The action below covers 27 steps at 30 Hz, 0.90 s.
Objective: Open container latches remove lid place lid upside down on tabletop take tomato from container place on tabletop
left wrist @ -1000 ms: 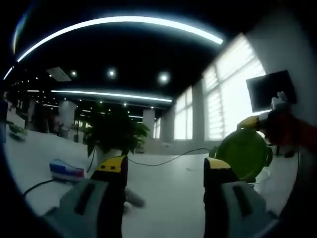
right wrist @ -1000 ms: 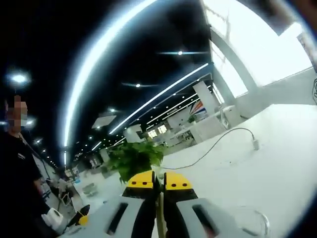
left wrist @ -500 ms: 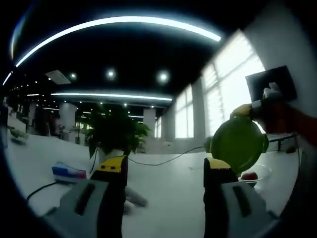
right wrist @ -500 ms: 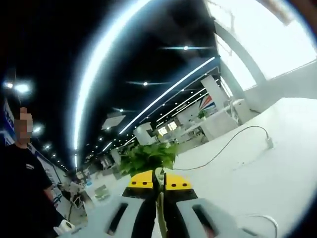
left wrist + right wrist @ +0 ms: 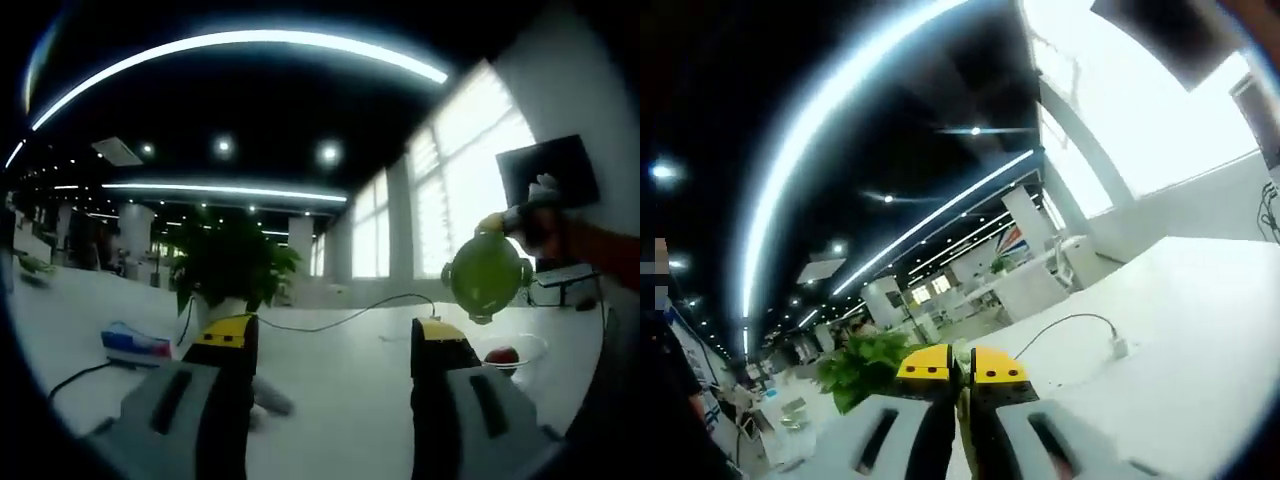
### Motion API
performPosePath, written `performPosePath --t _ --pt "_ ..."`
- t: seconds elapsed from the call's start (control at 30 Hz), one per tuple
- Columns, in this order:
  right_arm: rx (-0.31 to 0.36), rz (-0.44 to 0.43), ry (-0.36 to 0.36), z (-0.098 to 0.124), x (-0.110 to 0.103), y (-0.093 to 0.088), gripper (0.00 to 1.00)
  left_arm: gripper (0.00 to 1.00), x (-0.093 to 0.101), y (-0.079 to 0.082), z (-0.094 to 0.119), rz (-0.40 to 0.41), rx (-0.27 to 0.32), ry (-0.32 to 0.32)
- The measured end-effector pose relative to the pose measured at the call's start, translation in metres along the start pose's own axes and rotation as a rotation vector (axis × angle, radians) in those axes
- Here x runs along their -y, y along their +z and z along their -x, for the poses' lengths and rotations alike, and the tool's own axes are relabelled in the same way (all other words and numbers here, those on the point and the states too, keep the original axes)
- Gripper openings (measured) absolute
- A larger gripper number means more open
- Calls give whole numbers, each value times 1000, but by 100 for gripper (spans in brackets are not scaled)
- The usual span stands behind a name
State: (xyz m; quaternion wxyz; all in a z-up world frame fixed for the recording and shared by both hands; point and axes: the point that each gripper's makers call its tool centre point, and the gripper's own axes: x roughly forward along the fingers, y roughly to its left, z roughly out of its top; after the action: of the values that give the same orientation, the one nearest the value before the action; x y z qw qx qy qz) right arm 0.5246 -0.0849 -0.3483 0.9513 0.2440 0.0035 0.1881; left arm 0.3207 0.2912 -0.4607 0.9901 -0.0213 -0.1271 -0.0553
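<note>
Lid: I see the green lid [image 5: 486, 275] lifted into the air in the left gripper view, clear of the container [image 5: 515, 352] and above it, pinched at its rim by my right gripper [image 5: 497, 224].

Right gripper: its jaws are pressed together on a thin greenish edge in the right gripper view [image 5: 962, 425], which I take to be that same lid seen edge-on; so it is gripping the lid.

Left gripper: [image 5: 330, 345] jaws stand wide apart with nothing between them, held low over the white tabletop [image 5: 340, 370].

Container: clear bowl sitting toward the right edge of the tabletop, uncovered.

Tomato: [image 5: 502, 355] a red one lies inside the container, untouched.

Done so far: I judge the latches released and the lid removed, since it is off and aloft.

Left to do: turn the lid over and set it upside down on the tabletop; then lift the tomato out and put it on the tabletop.

Other things: a potted plant [image 5: 232, 270] at the far side, a cable [image 5: 340, 318] trailing across the surface, and a blue and red object [image 5: 133, 343] near the left edge.
</note>
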Motion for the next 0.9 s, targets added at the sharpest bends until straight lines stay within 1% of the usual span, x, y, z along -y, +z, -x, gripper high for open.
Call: performPosePath --t 0.07,0.13,0.2,0.27,0.4,0.43,0.5,0.53,0.57,0.6,0.63,0.67,0.73,0.8,0.83,0.9 --pt "15 17 -50 -4 17 6 0 54 1 -1 -1 -2 -3 -3" --pt "19 -2 -90 -10 33 7 0 54 1 -1 -3 -4 -6 -4" --pt "18 -11 -122 -16 48 6 0 54 1 -1 -4 -4 -7 -5" --pt "18 1 -150 -21 59 5 0 54 1 0 -5 -6 -5 -5" --pt "4 17 -212 -35 85 -6 0 55 1 0 -6 -11 -7 -7" --pt "-5 36 -221 -39 88 -9 0 55 1 0 -7 -12 -11 -7" --pt "-19 103 -257 -48 97 -15 0 55 1 -2 -7 -12 -17 -7" --pt "-19 86 -251 -55 98 -19 0 55 1 -3 -8 -12 -20 -7" --pt "-31 87 -258 -61 100 -23 0 55 2 -3 -8 -13 -22 -9" --pt "-40 109 -280 -65 103 -28 0 55 2 -3 -8 -13 -23 -11" --pt "-55 161 -292 -72 104 -35 0 55 3 -4 -8 -13 -24 -11" --pt "-57 166 -295 -74 104 -36 1 54 3 -4 -8 -12 -24 -11" --pt "-71 190 -289 -85 97 -50 1 54 3 -4 -8 -14 -24 -11" --pt "-80 235 -294 -93 92 -61 1 54 2 -4 -8 -13 -26 -8" --pt "-84 231 -290 -97 88 -67 1 54 0 -5 -8 -12 -27 -6" --pt "-100 252 -276 -104 79 -77 1 54 -2 -6 -7 -14 -30 0"
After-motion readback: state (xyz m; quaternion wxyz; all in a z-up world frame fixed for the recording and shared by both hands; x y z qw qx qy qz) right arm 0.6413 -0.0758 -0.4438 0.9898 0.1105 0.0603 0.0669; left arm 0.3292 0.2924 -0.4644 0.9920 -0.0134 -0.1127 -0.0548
